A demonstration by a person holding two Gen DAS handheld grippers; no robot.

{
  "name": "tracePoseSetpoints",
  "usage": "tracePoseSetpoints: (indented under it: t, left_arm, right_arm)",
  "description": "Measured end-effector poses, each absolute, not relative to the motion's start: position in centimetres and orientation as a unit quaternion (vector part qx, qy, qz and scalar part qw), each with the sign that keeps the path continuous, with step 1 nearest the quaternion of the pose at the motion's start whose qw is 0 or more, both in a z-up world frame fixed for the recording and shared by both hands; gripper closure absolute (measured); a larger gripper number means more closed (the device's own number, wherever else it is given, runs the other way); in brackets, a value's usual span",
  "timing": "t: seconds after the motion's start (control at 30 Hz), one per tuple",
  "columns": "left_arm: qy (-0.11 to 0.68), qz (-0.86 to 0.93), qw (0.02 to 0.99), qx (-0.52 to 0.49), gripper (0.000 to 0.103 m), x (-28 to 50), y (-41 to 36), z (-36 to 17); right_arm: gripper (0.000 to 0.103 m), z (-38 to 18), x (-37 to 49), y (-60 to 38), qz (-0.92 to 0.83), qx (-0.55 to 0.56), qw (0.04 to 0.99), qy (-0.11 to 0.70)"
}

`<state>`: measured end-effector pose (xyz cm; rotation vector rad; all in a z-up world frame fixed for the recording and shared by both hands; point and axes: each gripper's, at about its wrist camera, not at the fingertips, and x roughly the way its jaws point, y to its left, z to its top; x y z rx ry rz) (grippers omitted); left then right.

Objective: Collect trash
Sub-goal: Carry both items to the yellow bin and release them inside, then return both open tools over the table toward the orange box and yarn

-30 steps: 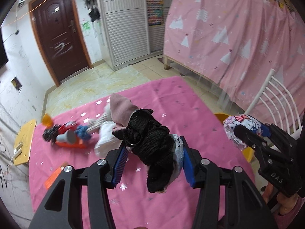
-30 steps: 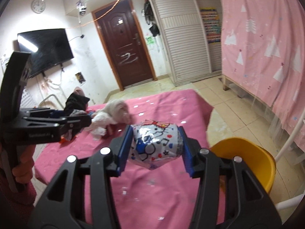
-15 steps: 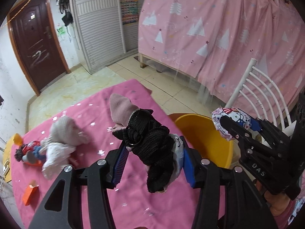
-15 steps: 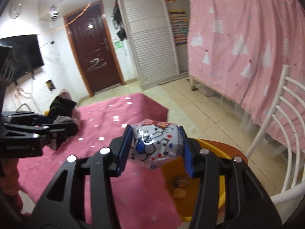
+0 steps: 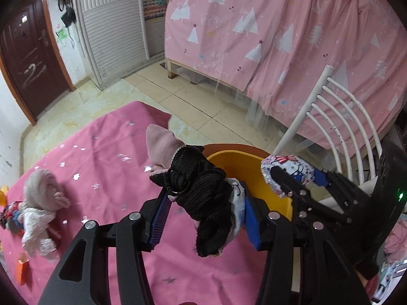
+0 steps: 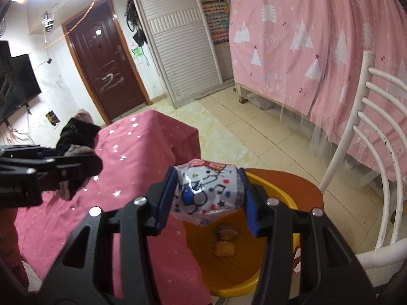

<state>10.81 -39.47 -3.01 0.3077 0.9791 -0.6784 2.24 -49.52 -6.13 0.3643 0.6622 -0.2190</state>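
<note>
My left gripper (image 5: pixel 203 218) is shut on a bundle of black and pink cloth (image 5: pixel 198 188), held above the pink table's right edge beside the yellow bin (image 5: pixel 254 178). My right gripper (image 6: pixel 207 203) is shut on a white Hello Kitty wrapper (image 6: pixel 206 190), held over the yellow bin (image 6: pixel 254 267), which has two brown scraps (image 6: pixel 225 241) inside. The right gripper with the wrapper (image 5: pixel 287 170) shows in the left wrist view over the bin. The left gripper with the cloth (image 6: pixel 73 137) shows at the left of the right wrist view.
A pink tablecloth (image 5: pixel 106 157) covers the table. A doll in pale clothes (image 5: pixel 40 211), a small toy (image 5: pixel 10 216) and an orange scrap (image 5: pixel 21 270) lie at its left. A white chair (image 5: pixel 338 127) stands right of the bin. A pink curtain (image 6: pixel 318 38) hangs behind.
Both grippers have swung right from over the table toward the yellow bin. The right gripper with the wrapper is now above the bin. Both holds are unchanged.
</note>
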Motion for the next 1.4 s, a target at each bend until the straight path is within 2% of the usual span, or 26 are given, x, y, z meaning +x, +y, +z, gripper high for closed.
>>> tracePoseSetpoints:
  t: [0.1,0.13,0.2,0.4,0.67,0.97,1.4]
  left_arm:
    - [0.470,-0.327,0.808,0.139,0.059,11.4,-40.9,-3.6]
    - [0.473,-0.328,0.806,0.138,0.059,11.5,-41.3,-3.8]
    - [0.480,-0.333,0.800,0.134,0.058,11.7,-42.1,-4.1]
    - [0.490,-0.349,0.789,0.126,0.046,11.7,-44.2,-4.6]
    - [0.483,-0.348,0.793,0.128,0.044,10.9,-43.8,-4.0]
    - [0.465,-0.332,0.815,0.098,0.042,11.8,-38.7,-1.0]
    - [0.434,-0.271,0.857,0.057,0.037,14.4,-27.0,2.3]
  right_arm:
    - [0.039,-6.8,2.3,-50.5,-0.114,0.190,0.919,0.327]
    - [0.037,-6.9,2.3,-50.9,-0.114,0.193,0.918,0.328]
    - [0.037,-7.0,2.1,-51.3,-0.117,0.197,0.918,0.325]
    - [0.037,-6.9,1.4,-52.5,-0.131,0.210,0.916,0.316]
    - [0.036,-6.5,1.3,-52.4,-0.130,0.209,0.918,0.311]
    - [0.035,-5.0,2.9,-48.5,-0.096,0.180,0.928,0.312]
    - [0.034,-2.3,8.6,-39.7,-0.025,0.124,0.939,0.321]
